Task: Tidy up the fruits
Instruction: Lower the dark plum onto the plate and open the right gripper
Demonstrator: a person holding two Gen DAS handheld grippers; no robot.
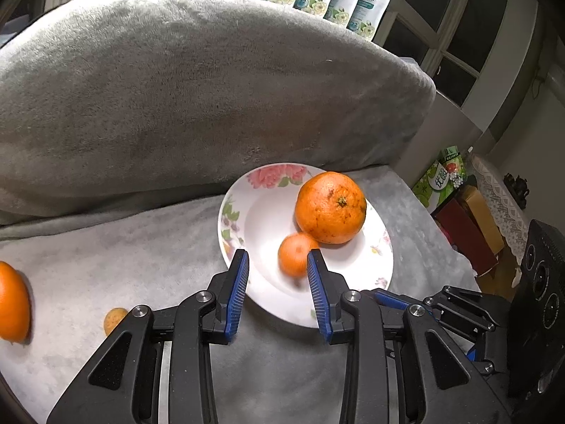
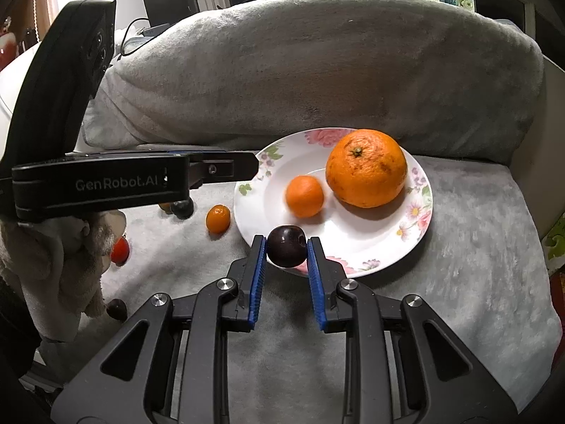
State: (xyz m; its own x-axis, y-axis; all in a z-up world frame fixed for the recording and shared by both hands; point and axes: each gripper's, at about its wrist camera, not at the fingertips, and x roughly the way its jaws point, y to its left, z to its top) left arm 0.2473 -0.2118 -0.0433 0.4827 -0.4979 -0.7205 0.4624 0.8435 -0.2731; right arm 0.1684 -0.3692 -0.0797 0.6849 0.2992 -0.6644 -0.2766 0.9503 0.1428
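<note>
A white floral plate [image 1: 353, 293] [image 2: 374, 247] lies on a grey blanket and holds a big orange [image 1: 330, 207] [image 2: 366, 168] and a small blurred mandarin [image 1: 296, 254] [image 2: 304, 196]. My left gripper [image 1: 278, 258] is open and empty, just above the plate's near rim, the mandarin beyond its right finger. My right gripper [image 2: 286, 243] is shut on a dark plum [image 2: 286, 246] over the plate's near rim. The left gripper's body [image 2: 106, 183] shows at the left in the right wrist view.
Loose fruit lies on the blanket left of the plate: a small orange one [image 2: 218, 218], a dark one [image 2: 182, 208], a red one [image 2: 120, 250], another plum [image 2: 117, 309], an orange [image 1: 12, 304], a yellowish piece [image 1: 113, 319]. A grey cushion [image 1: 197, 99] rises behind. Boxes [image 1: 469, 226] stand right.
</note>
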